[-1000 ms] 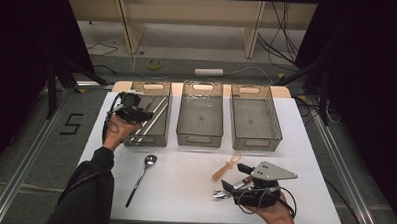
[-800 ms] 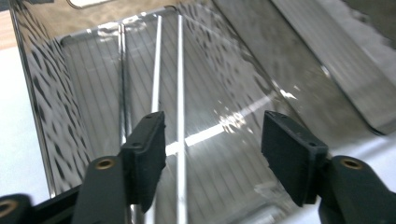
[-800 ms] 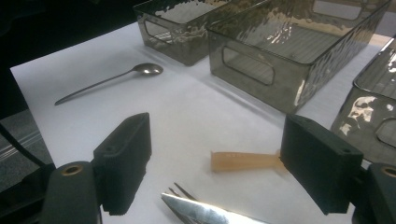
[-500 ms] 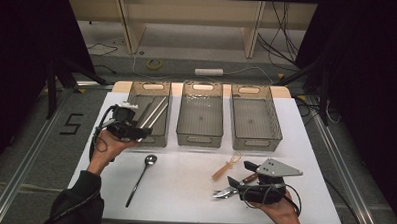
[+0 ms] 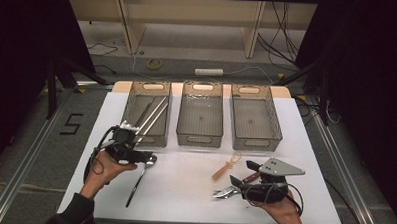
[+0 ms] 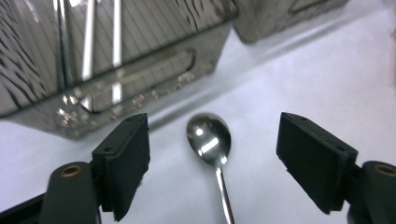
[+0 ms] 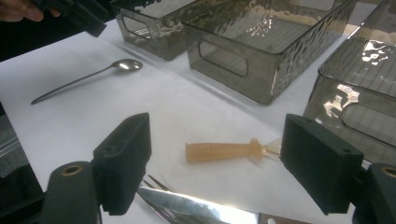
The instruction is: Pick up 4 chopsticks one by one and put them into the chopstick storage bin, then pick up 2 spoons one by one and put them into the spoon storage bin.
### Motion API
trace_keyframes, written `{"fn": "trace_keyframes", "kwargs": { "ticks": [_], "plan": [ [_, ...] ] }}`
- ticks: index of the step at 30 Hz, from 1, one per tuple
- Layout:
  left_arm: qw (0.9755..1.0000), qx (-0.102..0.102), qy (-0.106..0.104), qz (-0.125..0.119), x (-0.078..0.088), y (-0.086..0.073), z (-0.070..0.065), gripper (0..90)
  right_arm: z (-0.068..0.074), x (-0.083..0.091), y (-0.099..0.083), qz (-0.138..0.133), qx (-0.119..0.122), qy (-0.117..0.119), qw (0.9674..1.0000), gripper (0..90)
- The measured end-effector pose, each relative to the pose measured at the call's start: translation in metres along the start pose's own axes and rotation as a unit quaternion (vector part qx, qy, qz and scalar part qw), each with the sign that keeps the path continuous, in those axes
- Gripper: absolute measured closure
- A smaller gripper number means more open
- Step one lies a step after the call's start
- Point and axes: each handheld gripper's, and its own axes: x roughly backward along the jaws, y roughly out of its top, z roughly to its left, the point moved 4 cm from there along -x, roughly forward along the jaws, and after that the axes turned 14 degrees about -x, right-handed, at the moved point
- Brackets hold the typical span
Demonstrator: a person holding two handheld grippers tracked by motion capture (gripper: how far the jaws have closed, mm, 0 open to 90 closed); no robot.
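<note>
Left tongs (image 6: 212, 158) have come back from the left bin (image 5: 147, 110) toward me, jaws just opening wide; spoon (image 6: 208, 135) lies on the counter (image 5: 184, 181) between them, untouched. Right tongs (image 7: 215, 163) gape empty.

I read spoon (image 6: 208, 136) as polished, mirror-bright metal; bins (image 5: 200, 114) smoky translucent plastic (rippled, glossy walls); table (image 5: 184, 179) matt white; my gripper pads (image 6: 125, 161) matt black.

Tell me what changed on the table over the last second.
The left claw drew back from the left bin toward the person and now hangs over the spoon, its jaws just opened wide, nothing between the pads. The chopsticks lie in that bin. The right claw, knife and amber utensil stayed put.
</note>
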Motion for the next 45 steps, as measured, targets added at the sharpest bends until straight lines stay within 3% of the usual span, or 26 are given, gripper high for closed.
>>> {"fn": "trace_keyframes", "kwargs": {
  "ticks": [10, 15, 21, 29, 35, 45],
  "plan": [
    [0.9999, -0.005, -0.004, 0.016, 0.002, -0.017, -0.01, 21.6, -0.009, 0.002, 0.0, 0.005, -0.007, -0.002, 1.0, 24.0],
    [0.9994, -0.01, 0.003, 0.032, -0.001, -0.022, -0.014, 24.4, -0.011, 0.001, -0.001, 0.006, -0.007, -0.003, 1.0, 24.0],
    [0.9988, -0.016, -0.009, 0.046, -0.004, -0.027, -0.021, 26.7, -0.011, 0.0, -0.001, 0.007, -0.006, -0.003, 0.9999, 24.0],
    [0.9973, -0.027, -0.006, 0.068, -0.006, -0.035, -0.026, 29.6, -0.012, 0.0, -0.002, 0.008, -0.008, -0.002, 0.9999, 24.1],
    [0.9959, -0.034, -0.002, 0.084, -0.007, -0.043, -0.027, 36.0, -0.011, 0.001, -0.002, 0.007, -0.007, -0.003, 0.9999, 24.1],
    [0.9941, -0.038, -0.013, 0.101, -0.014, -0.053, -0.03, 50.4, -0.009, 0.0, -0.002, 0.008, -0.005, -0.003, 1.0, 24.1]
  ]
}}
